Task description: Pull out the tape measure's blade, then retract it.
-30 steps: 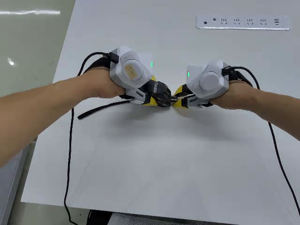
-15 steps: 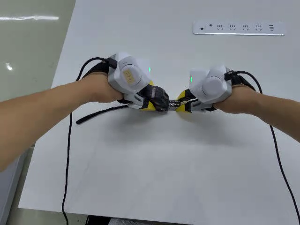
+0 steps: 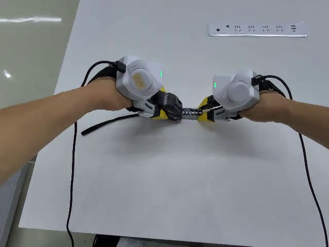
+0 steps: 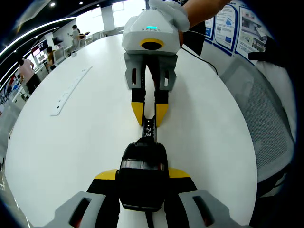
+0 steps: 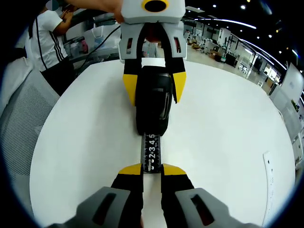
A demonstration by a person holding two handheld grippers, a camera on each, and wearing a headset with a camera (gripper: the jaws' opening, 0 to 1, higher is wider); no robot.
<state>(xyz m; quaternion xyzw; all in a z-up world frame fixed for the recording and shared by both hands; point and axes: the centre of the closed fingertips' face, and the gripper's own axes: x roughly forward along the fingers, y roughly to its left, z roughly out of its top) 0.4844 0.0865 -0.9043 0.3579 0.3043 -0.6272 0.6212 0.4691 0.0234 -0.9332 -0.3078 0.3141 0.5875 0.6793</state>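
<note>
A black tape measure case (image 3: pixel 171 106) (image 4: pixel 142 173) (image 5: pixel 153 97) sits between the yellow-tipped fingers of my left gripper (image 3: pixel 165 108) (image 4: pixel 142 175) (image 5: pixel 154 88), which is shut on it just above the white table (image 3: pixel 169 170). A short length of dark blade (image 3: pixel 191 111) (image 4: pixel 148 130) (image 5: pixel 151 152) with white numbers runs out of the case to the right. My right gripper (image 3: pixel 203 113) (image 5: pixel 152 169) (image 4: pixel 148 114) is shut on the blade's end. The two grippers face each other, a few centimetres apart.
A white power strip (image 3: pixel 257 29) (image 4: pixel 71 90) lies at the table's far right. Black cables (image 3: pixel 74 154) trail off both grippers toward the near edge. The table's left edge (image 3: pixel 61 77) drops to a glossy floor. People stand in the background of both gripper views.
My right gripper has moved to the right, away from the case, and a short stretch of blade now shows between the two grippers. The left gripper has held the case about still.
</note>
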